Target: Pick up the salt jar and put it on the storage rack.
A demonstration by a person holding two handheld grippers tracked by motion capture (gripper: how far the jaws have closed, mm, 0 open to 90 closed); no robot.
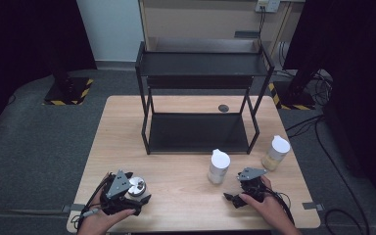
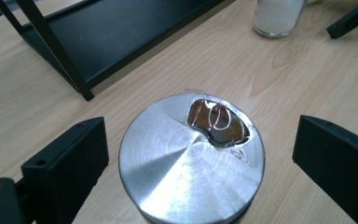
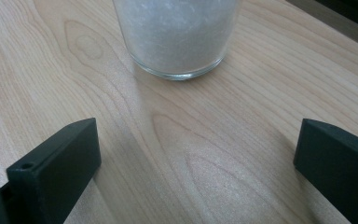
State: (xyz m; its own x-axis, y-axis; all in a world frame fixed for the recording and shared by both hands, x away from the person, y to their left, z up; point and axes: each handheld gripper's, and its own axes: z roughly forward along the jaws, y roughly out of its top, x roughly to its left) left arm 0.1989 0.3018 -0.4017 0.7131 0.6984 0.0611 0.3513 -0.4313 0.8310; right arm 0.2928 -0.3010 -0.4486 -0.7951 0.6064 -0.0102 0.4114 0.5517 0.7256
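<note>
Two grippers are working near the front edge of the wooden surface (image 1: 186,196). The left gripper (image 2: 200,158) is sitting with its jaws spread wide on either side of a silver-lidded jar (image 2: 191,161), neither jaw touching it. The jar is standing upright, its long axis vertical, near the front left corner of the surface. Its round brushed-metal lid is facing the camera, with a torn, clear-taped opening showing something brown beneath. The jar's body is lying hidden under the lid, and its near rim is being cut off by the bottom of the left gripper view.

The right gripper (image 3: 198,158) is also holding its jaws spread apart over bare wood, pinching nothing. Just beyond it a glass jar of white powder (image 3: 179,32) is standing upright, its top being cut off in the right gripper view. Farther right, a jar of yellowish contents (image 1: 275,154) is standing with a white top. Behind all three, a black two-tier rack (image 1: 200,98) is standing on the surface.
</note>
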